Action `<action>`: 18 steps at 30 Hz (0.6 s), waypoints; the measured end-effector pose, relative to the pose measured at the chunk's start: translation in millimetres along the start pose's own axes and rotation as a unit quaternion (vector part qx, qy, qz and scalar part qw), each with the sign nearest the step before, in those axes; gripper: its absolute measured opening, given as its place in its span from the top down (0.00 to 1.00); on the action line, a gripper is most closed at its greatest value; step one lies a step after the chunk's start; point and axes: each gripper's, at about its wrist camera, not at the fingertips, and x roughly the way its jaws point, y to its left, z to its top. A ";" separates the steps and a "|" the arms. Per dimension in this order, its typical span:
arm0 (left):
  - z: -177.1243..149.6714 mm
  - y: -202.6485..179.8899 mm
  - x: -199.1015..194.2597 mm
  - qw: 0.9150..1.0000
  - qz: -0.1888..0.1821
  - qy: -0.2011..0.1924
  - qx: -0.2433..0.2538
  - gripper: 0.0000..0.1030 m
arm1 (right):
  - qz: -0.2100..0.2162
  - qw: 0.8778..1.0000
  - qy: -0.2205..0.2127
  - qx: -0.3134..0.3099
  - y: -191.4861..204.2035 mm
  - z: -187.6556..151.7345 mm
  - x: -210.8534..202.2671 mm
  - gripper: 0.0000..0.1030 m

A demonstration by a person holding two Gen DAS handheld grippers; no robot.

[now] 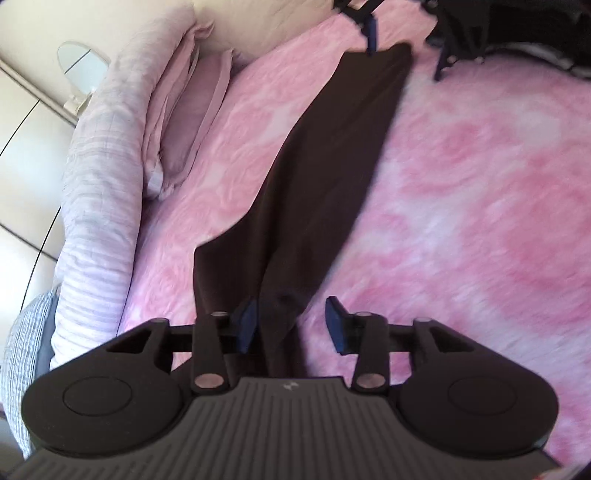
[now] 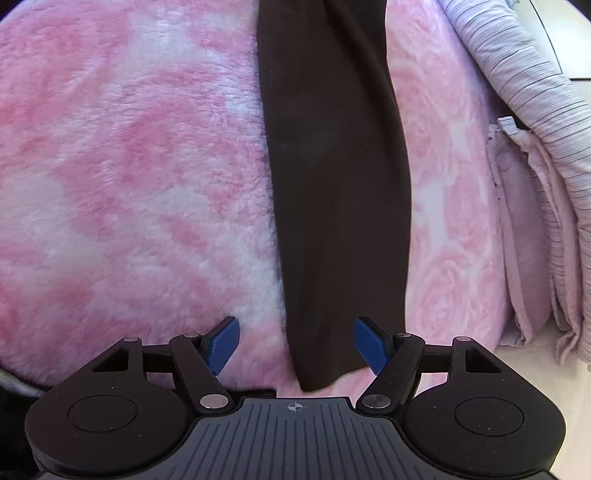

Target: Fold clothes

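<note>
**Dark garment laid lengthwise on pink blanket, both grippers released**

Presently, in the left wrist view, the left gripper (image 1: 291,325) stands with its jaws apart. The near end of the dark brown garment (image 1: 325,177) lies between the blue pads (image 1: 246,325); the left pad sits at the cloth's edge, the right pad is clear of it, and no pinch is evident. The cloth bunches into folds just beyond the pads.

In the right wrist view, the right gripper (image 2: 295,343) has its jaws spread wide. The garment's other end (image 2: 332,184) lies between the fingertips (image 2: 371,345), closer to the right one, with neither pad pressing on it.

The garment runs as one long, narrow strip between the two grippers, flat on the pink fleece blanket (image 1: 480,184). The right gripper is visible at the strip's far end in the left wrist view (image 1: 373,33).

Further off, along the blanket's edge, lie folded pale pink pillowcases (image 1: 192,118) and a striped lilac duvet roll (image 1: 99,177). Beyond these, a pale wall with a small oval mirror (image 1: 81,59).
</note>
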 end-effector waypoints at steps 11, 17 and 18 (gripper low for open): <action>9.8 0.4 -10.8 0.999 -0.047 -0.011 0.014 0.95 | 0.015 0.997 0.066 0.031 -30.1 -8.7 -17.7 0.99; 1.3 -15.5 -19.5 0.994 -0.110 0.000 0.010 0.87 | 0.023 0.993 0.113 -0.023 -23.7 -24.8 -15.2 0.98; 1.3 -13.2 -22.9 0.993 -0.116 -0.001 -0.002 0.81 | 0.018 0.992 0.120 -0.035 -22.2 -25.1 -13.5 0.98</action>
